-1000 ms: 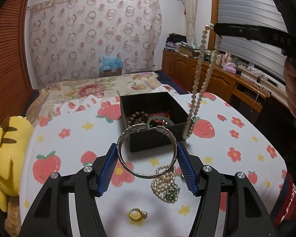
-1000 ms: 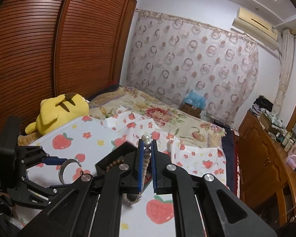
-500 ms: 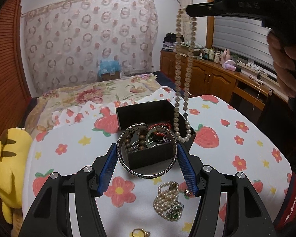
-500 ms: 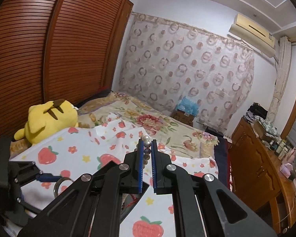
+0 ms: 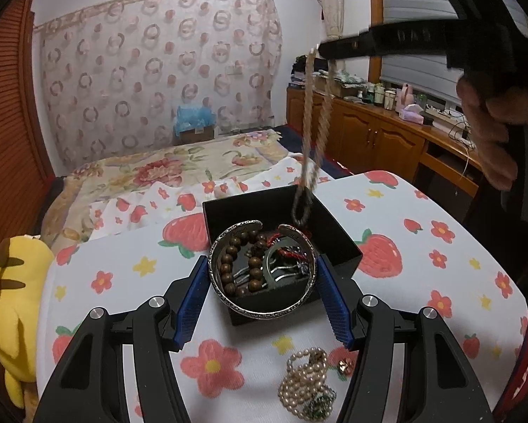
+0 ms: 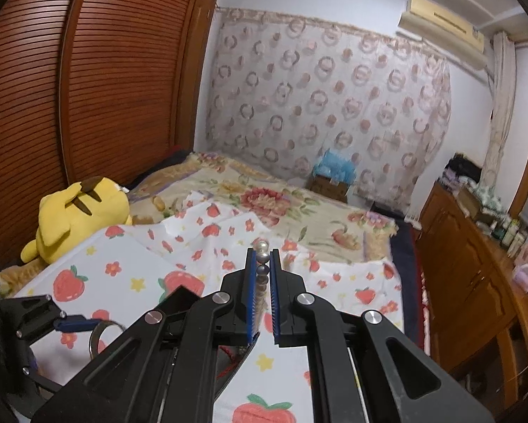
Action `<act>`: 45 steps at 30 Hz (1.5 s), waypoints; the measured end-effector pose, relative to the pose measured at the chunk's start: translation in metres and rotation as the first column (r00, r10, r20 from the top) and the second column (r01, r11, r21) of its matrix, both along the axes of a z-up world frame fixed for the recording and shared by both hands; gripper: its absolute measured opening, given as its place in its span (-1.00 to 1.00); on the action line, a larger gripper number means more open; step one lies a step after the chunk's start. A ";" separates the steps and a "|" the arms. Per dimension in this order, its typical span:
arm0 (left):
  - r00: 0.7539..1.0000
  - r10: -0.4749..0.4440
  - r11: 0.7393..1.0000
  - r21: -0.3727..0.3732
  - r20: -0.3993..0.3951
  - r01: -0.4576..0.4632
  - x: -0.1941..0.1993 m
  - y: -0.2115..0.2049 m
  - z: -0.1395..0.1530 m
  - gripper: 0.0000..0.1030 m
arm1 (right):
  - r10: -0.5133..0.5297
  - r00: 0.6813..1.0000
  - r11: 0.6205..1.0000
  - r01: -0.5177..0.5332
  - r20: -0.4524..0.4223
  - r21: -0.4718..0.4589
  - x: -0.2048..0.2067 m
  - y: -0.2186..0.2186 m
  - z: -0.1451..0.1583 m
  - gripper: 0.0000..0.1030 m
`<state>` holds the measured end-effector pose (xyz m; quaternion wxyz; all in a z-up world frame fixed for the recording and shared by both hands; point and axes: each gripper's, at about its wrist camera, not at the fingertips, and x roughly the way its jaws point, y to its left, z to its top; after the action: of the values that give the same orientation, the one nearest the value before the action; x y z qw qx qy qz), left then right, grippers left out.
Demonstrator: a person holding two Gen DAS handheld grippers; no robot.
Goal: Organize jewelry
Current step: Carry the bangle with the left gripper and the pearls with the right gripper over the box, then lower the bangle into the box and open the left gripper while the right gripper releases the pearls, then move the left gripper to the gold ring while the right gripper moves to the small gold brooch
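Note:
My left gripper is shut on a silver open cuff bangle, held just above the near edge of a black jewelry box. The box holds a brown bead bracelet, red cord and metal pieces. My right gripper is shut on a long bead necklace. In the left wrist view that necklace hangs blurred from the right gripper, its lower loop dipping into the box's far right corner. A pearl strand with a green stone lies on the cloth near me.
The box stands on a table covered in strawberry-and-flower cloth. A yellow plush toy lies at the left edge. A bed is beyond, a wooden cabinet on the right. A person's hand holds the right gripper.
Both grippers moved toward the box. The bangle now hangs over its near edge. The necklace swung left and lowered, its loop now inside the box. The gold ring has left the view.

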<state>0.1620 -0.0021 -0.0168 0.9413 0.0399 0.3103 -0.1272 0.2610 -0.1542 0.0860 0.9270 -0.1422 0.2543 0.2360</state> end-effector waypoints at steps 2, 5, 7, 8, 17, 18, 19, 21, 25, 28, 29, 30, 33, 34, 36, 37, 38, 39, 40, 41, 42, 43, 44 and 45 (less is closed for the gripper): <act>1.000 0.002 1.000 0.004 -0.001 -0.002 0.006 -0.002 -0.001 0.13 | 0.004 1.000 1.000 -0.004 -0.021 0.000 0.002 0.003 -0.011 -0.84; 1.000 0.007 1.000 0.011 -0.007 -0.007 0.016 -0.003 -0.001 0.13 | 0.019 0.998 1.000 -0.019 -0.057 0.000 0.004 0.007 -0.026 -0.84; 1.000 0.009 1.000 0.014 -0.013 -0.008 0.020 -0.004 -0.003 0.13 | 0.032 0.996 0.999 -0.032 -0.084 0.002 0.004 0.011 -0.037 -0.84; 1.000 0.010 1.000 0.017 -0.015 -0.010 0.022 -0.004 -0.003 0.13 | 0.036 0.995 0.999 -0.036 -0.092 0.000 0.003 0.013 -0.042 -0.84; 1.000 0.014 1.000 0.028 -0.027 -0.014 0.036 -0.010 -0.006 0.13 | 0.060 0.986 0.998 -0.059 -0.153 0.014 -0.001 0.012 -0.064 -0.71; 1.000 0.014 0.999 0.030 -0.027 -0.013 0.036 -0.011 -0.006 0.13 | 0.059 0.987 0.998 -0.057 -0.152 0.016 -0.002 0.010 -0.064 -0.65; 1.000 0.015 0.999 0.033 -0.027 -0.014 0.038 -0.013 -0.007 0.13 | 0.059 0.986 0.998 -0.057 -0.153 0.019 -0.002 0.007 -0.065 -0.65; 0.999 0.016 0.999 0.035 -0.030 -0.015 0.041 -0.013 -0.007 0.13 | 0.055 0.986 0.998 -0.051 -0.158 0.027 -0.004 0.000 -0.066 -0.65; 0.999 0.018 0.999 0.038 -0.051 -0.016 0.055 -0.018 -0.012 0.13 | 0.039 0.986 0.998 -0.032 -0.165 0.046 -0.009 -0.015 -0.071 -0.65; 0.997 0.031 0.999 0.040 -0.073 -0.029 0.066 -0.018 -0.018 0.13 | 0.037 0.984 0.998 -0.028 -0.176 0.051 -0.015 -0.025 -0.079 -0.65; 0.996 0.037 0.999 0.040 -0.079 -0.034 0.069 -0.017 -0.020 0.13 | 0.037 0.983 0.998 -0.028 -0.180 0.053 -0.017 -0.027 -0.083 -0.65; 0.996 0.041 0.999 0.040 -0.084 -0.037 0.072 -0.016 -0.022 0.13 | 0.037 0.982 0.998 -0.028 -0.185 0.054 -0.020 -0.030 -0.086 -0.65; 0.994 0.047 0.998 0.037 -0.098 -0.044 0.078 -0.014 -0.027 0.13 | 0.036 0.980 0.998 -0.026 -0.194 0.057 -0.027 -0.035 -0.097 -0.65; 0.994 0.045 0.999 0.035 -0.096 -0.041 0.078 -0.015 -0.027 0.13 | 0.037 0.979 0.998 -0.026 -0.200 0.059 -0.029 -0.037 -0.101 -0.65; 0.994 0.047 0.998 0.039 -0.094 -0.043 0.079 -0.015 -0.027 0.14 | 0.039 0.977 0.998 -0.027 -0.209 0.057 -0.032 -0.039 -0.109 -0.65; 0.995 0.047 0.998 0.039 -0.092 -0.044 0.078 -0.015 -0.027 0.14 | 0.040 0.976 0.998 -0.029 -0.215 0.056 -0.034 -0.039 -0.113 -0.65; 0.995 0.048 0.998 0.036 -0.089 -0.045 0.078 -0.014 -0.026 0.14 | 0.042 0.975 0.998 -0.030 -0.220 0.055 -0.036 -0.040 -0.116 -0.65; 0.995 0.048 0.999 0.029 -0.084 -0.045 0.075 -0.014 -0.025 0.15 | 0.042 0.974 0.998 -0.029 -0.225 0.058 -0.039 -0.041 -0.120 -0.65; 0.996 0.045 0.999 0.022 -0.083 -0.043 0.073 -0.013 -0.023 0.15 | 0.044 0.972 0.998 -0.030 -0.230 0.064 -0.043 -0.042 -0.123 -0.65; 0.996 0.042 0.999 0.015 -0.078 -0.041 0.069 -0.012 -0.020 0.17 | 0.046 0.971 0.997 -0.030 -0.233 0.070 -0.045 -0.045 -0.125 -0.65; 0.996 0.041 0.999 0.013 -0.073 -0.040 0.065 -0.012 -0.018 0.18 | 0.047 0.971 0.997 -0.029 -0.236 0.076 -0.048 -0.047 -0.128 -0.65; 0.997 0.038 0.999 0.011 -0.066 -0.038 0.061 -0.011 -0.015 0.26 | 0.047 0.970 0.996 -0.029 -0.238 0.079 -0.051 -0.048 -0.130 -0.65; 0.998 0.035 0.999 0.010 -0.058 -0.035 0.056 -0.009 -0.012 0.27 | 0.048 0.970 0.996 -0.030 -0.237 0.082 -0.056 -0.048 -0.134 -0.65; 0.998 0.035 0.999 0.010 -0.052 -0.034 0.052 -0.008 -0.010 0.27 | 0.051 0.970 0.996 -0.031 -0.238 0.085 -0.060 -0.048 -0.135 -0.65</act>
<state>0.2144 -0.0106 -0.0266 0.9348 0.0354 0.3357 -0.1107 0.2015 -0.2018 -0.0493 0.8894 -0.0803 0.3519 0.2806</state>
